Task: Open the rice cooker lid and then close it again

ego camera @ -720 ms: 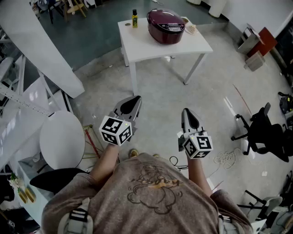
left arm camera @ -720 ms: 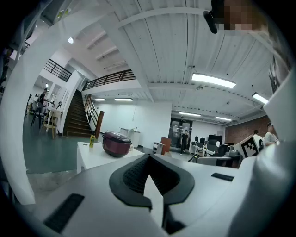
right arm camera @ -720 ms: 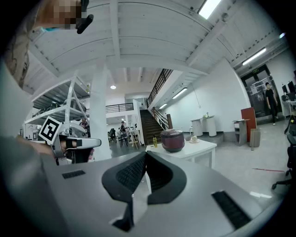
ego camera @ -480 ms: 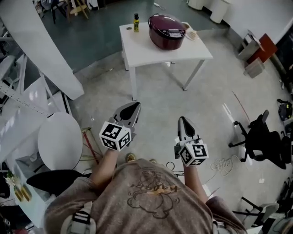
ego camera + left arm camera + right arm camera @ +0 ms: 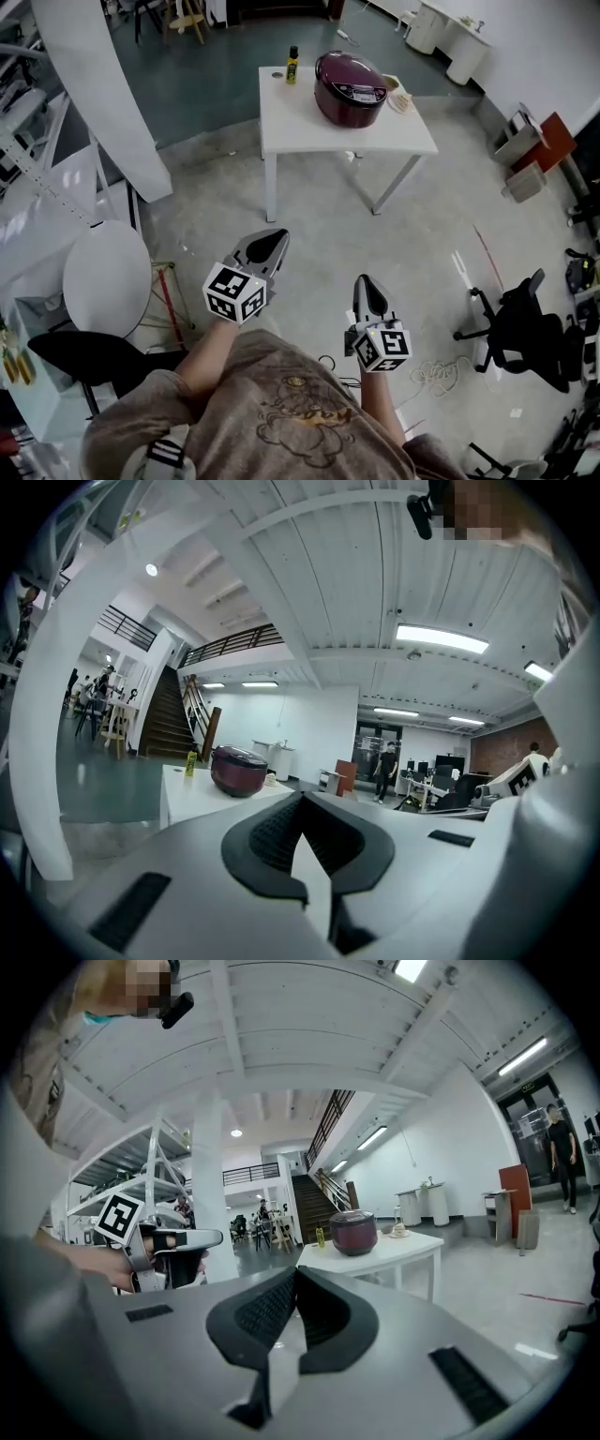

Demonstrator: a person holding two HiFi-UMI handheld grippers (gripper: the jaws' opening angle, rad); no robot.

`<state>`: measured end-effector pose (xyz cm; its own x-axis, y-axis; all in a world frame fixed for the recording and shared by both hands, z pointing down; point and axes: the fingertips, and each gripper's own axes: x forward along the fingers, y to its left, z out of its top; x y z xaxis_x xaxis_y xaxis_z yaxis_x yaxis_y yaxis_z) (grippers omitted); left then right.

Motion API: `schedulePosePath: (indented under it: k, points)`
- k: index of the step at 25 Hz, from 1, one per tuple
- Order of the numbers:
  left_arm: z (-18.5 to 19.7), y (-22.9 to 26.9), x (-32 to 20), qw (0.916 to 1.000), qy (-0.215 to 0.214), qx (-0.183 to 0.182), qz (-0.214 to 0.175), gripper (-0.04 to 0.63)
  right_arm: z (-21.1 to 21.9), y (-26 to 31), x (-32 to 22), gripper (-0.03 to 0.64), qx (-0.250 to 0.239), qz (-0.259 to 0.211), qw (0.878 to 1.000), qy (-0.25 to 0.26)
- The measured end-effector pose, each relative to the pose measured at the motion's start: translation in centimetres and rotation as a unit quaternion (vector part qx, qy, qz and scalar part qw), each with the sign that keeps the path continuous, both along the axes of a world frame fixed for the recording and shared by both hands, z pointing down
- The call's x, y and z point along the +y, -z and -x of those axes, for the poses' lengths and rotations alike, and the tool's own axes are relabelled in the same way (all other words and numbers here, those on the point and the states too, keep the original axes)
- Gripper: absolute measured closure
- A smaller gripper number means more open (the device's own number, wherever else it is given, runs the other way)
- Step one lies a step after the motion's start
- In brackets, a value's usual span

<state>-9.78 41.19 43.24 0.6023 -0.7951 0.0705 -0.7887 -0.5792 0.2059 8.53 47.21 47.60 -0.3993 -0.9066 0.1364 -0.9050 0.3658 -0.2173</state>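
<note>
- Two grippers in your hands: how do their jaws stand?
- Both pairs are together. My left gripper (image 5: 270,240) has its tips meeting with nothing between them. My right gripper (image 5: 367,285) is the same, pad against pad and empty. I hold both out in front of my chest above the grey floor (image 5: 319,216), the left at about eleven o'clock from me and the right at about one o'clock.
- And the rice cooker?
- The rice cooker (image 5: 351,88) is at twelve o'clock, well apart from both grippers, with a stretch of floor between us. It is dark red with its lid down. It stands on a white table (image 5: 300,122), toward the far edge of the top.
- Anything with it on that table?
- A small yellow bottle (image 5: 292,65) with a dark cap stands upright at ten o'clock of the cooker, near the table's far left corner. At three o'clock of the cooker, just beside it, lies a small pale thing (image 5: 398,95) that I cannot make out.
- What else is round you?
- A black office chair (image 5: 525,328) is at three o'clock of my right gripper. A coil of pale cable (image 5: 436,375) lies on the floor at four o'clock of that gripper. A round white top (image 5: 105,281) is at nine o'clock of my left gripper.
</note>
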Motion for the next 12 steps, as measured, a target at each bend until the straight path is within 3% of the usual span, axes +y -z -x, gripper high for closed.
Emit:
schedulePosePath:
  k: [12]
  points:
    - [-0.2,0.3,-7.7,0.9999,0.007,0.005,-0.006,0.575,-0.5,-1.1,-7.9,0.615,-0.011,0.006,1.0,0.0]
